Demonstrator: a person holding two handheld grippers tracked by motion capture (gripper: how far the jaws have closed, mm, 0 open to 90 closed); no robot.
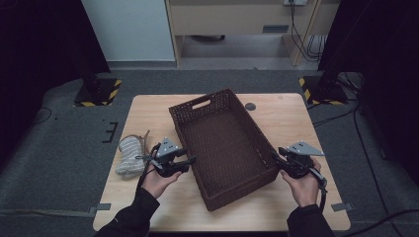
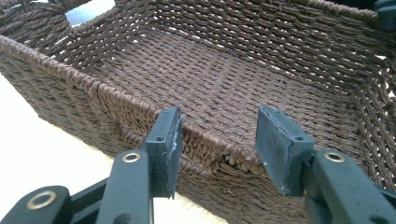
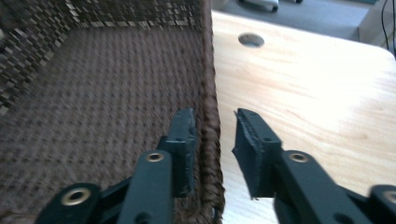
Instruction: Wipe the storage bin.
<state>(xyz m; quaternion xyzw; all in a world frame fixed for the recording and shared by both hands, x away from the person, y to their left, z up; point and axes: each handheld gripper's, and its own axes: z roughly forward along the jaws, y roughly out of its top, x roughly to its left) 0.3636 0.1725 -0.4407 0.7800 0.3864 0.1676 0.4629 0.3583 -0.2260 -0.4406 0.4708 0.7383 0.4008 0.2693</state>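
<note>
A dark brown woven basket [image 1: 242,190] stands at an angle in the middle of the wooden table [image 1: 296,118], with nothing in it. My left gripper [image 1: 190,160] is at the basket's left wall. In the left gripper view the left gripper [image 2: 217,135] hangs open over the rim [image 2: 56,74], which runs across under both jaws. My right gripper [image 1: 274,155] is at the right wall near the front corner. In the right gripper view the right gripper [image 3: 215,114] straddles the rim [image 3: 208,70]: one jaw lies inside against it, and the outer jaw stands a little clear.
A pale knitted bundle with a brown strap [image 1: 129,155] lies on the table left of my left hand. A round cable hole [image 1: 250,106] sits behind the basket. Bare tabletop lies to the right of the basket. Black stands with striped bases flank the table's far side.
</note>
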